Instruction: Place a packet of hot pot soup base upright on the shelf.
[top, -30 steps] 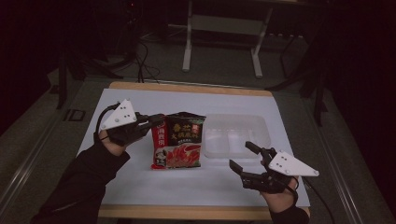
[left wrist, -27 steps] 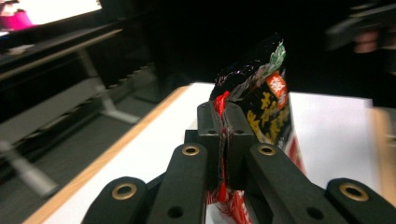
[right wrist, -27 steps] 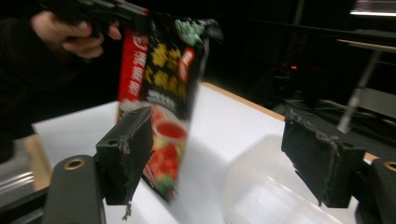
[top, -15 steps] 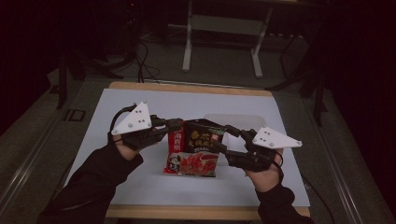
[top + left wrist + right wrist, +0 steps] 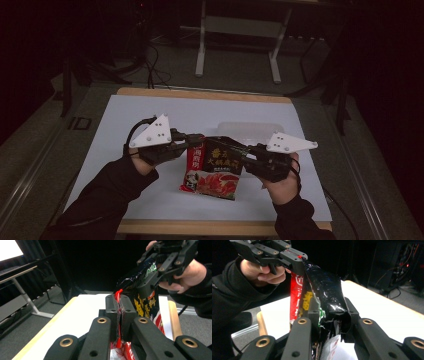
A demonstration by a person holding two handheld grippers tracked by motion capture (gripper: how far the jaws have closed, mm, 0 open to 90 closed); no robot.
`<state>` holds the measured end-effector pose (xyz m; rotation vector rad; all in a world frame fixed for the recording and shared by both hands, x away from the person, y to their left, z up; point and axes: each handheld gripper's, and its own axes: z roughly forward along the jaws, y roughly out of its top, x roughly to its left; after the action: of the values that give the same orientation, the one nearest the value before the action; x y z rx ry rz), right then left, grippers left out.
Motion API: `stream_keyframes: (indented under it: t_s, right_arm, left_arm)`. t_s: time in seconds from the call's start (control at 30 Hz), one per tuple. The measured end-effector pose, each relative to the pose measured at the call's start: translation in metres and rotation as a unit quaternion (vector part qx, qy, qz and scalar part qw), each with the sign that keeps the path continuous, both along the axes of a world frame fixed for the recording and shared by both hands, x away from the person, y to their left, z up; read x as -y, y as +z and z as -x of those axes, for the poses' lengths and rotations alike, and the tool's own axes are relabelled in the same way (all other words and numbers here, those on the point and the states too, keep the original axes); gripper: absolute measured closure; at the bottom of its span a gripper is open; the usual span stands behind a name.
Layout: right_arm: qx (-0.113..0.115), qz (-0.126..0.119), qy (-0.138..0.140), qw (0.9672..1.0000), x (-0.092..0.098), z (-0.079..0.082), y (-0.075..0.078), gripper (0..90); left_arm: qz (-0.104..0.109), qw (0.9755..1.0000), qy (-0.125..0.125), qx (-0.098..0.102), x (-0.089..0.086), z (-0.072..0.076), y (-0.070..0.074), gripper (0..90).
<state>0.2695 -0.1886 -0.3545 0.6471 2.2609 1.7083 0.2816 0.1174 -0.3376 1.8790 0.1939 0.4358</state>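
A red and black snack packet [image 5: 215,170] hangs over the white table [image 5: 150,120], held by its top edge between both grippers. My left gripper [image 5: 197,141] is shut on the packet's upper left corner; in the left gripper view its jaws [image 5: 119,312] pinch the red seam of the packet [image 5: 145,307]. My right gripper [image 5: 235,147] has just been closing and now grips the black upper right part of the packet [image 5: 327,290], which sits crumpled between its jaws [image 5: 329,315]. Each gripper view shows the other gripper across the packet: the right gripper [image 5: 160,267] and the left gripper [image 5: 294,262].
A clear plastic container [image 5: 250,130] lies on the table just behind the packet. The table has a wooden rim [image 5: 200,94]. Beyond it stand a metal desk frame [image 5: 237,30] and loose cables on a dark floor.
The packet has come up off the table and moved right with the left gripper. The right gripper swung in from the front right and closed on the packet's top.
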Motion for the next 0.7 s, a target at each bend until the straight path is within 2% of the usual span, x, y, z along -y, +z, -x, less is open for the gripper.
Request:
stream_keyframes:
  t_s: [0.07, 0.2, 0.27, 0.3, 0.37, 0.47, 0.53, 0.6, 0.67, 0.7]
  right_arm:
    - [-0.006, 0.0, -0.005, 1.0, -0.001, 0.003, 0.001, 75.8]
    - [-0.017, -0.017, -0.009, 0.9997, 0.0, 0.006, 0.006, 76.2]
    - [-0.013, -0.022, -0.012, 0.9996, 0.0, 0.009, 0.01, 76.3]
    - [-0.011, -0.022, -0.016, 0.9996, 0.0, 0.01, 0.012, 76.3]
    - [-0.003, -0.019, -0.024, 0.9995, -0.001, 0.012, 0.016, 76.4]
    - [0.009, -0.005, -0.038, 0.9992, -0.002, 0.015, 0.02, 76.4]
    - [0.011, -0.003, -0.045, 0.9989, -0.001, 0.014, 0.022, 76.4]
    - [0.016, -0.002, -0.053, 0.9985, 0.001, 0.013, 0.022, 76.3]
    - [0.016, -0.001, -0.06, 0.9981, 0.003, 0.011, 0.023, 76.3]
    - [0.016, -0.004, -0.065, 0.9978, 0.005, 0.011, 0.024, 76.3]
  left_arm:
    - [-0.001, 1.0, -0.003, -0.003, -0.001, 0.0, 0.0, 87.4]
    - [0.002, 0.9999, -0.009, 0.006, -0.002, 0.003, 0.004, 86.4]
    - [0.007, 0.9999, -0.01, 0.005, -0.003, 0.003, 0.006, 83.7]
    - [0.008, 0.9999, -0.008, 0.008, -0.004, 0.004, 0.006, 81.6]
    - [0.013, 0.9999, -0.009, 0.001, -0.005, 0.003, 0.006, 74.8]
    - [0.041, 0.999, -0.008, -0.017, -0.01, 0.002, 0.004, 66.1]
    - [0.054, 0.9984, -0.001, -0.018, -0.014, 0.003, 0.003, 61.6]
    - [0.073, 0.997, -0.007, -0.025, -0.018, 0.004, 0.003, 56.1]
    - [0.075, 0.9967, 0.001, -0.029, -0.022, 0.004, 0.003, 51.1]
    - [0.077, 0.9964, 0.003, -0.035, -0.023, 0.004, 0.003, 44.3]
